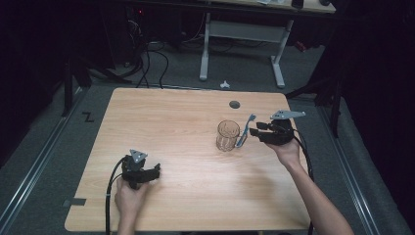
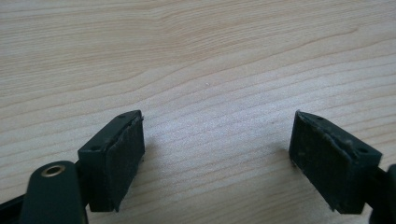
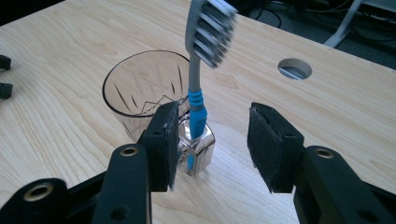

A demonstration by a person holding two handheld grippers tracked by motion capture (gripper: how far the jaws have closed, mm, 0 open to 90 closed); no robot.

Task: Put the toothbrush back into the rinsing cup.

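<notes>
A clear cut-glass tumbler (image 1: 228,135) (image 3: 140,88) stands upright right of the table's middle. A grey and blue toothbrush (image 1: 245,129) (image 3: 198,100) stands nearly upright against the tumbler's right side, bristle head up. Its lower end sits in a small clear block (image 3: 198,151) at the tumbler's foot. My right gripper (image 1: 253,129) (image 3: 214,126) is open, with one jaw on each side of the brush handle and a gap to both pads. My left gripper (image 1: 157,170) (image 2: 217,126) is open low over bare wood near the front left, with nothing between its jaws.
The wooden table (image 1: 171,122) has a round cable hole (image 1: 234,104) (image 3: 293,68) behind the tumbler. A white-legged desk (image 1: 240,29) and loose cables (image 1: 147,63) lie on the floor beyond the far edge. The left gripper's jaw tips (image 3: 3,75) show far off.
</notes>
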